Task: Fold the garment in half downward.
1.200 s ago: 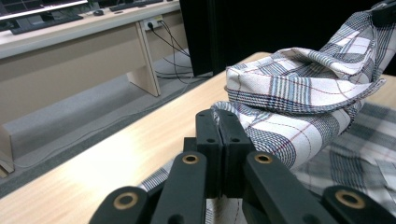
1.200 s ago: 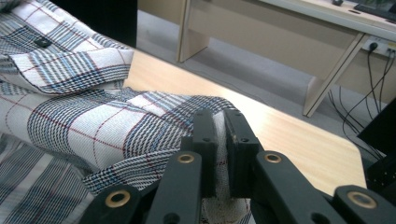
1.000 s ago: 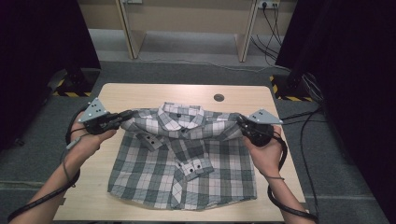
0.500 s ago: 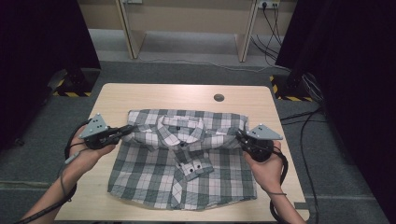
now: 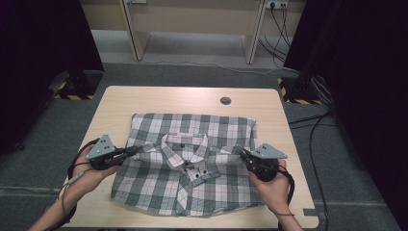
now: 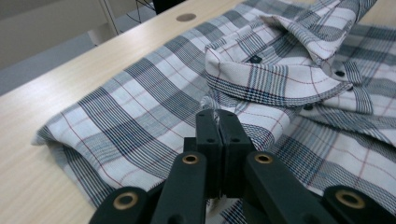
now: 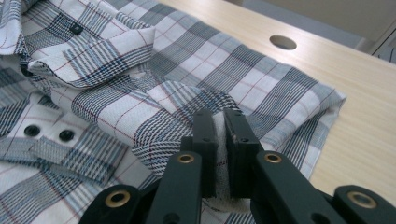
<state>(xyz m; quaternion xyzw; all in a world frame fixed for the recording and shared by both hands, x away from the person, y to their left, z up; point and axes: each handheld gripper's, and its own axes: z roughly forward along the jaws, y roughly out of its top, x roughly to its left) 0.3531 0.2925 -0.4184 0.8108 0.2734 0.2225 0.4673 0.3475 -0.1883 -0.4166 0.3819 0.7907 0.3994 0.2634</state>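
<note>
plaid shirt (image 5: 187,163) lay across the desk (image 5: 183,98), long axis left to right; left tongs (image 5: 129,151) and right tongs (image 5: 243,153) each pinched a folded shoulder edge

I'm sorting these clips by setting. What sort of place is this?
Probably a lab or recording studio, not a home: a bare wooden table stands between black curtains, cables trail across the grey carpet, and hazard-striped bases sit beside it.

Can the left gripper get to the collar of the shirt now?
Probably not yet: the left gripper is shut on the shirt at its shoulder fold. The collar lies uncovered beyond, reachable once it lets go.
</note>
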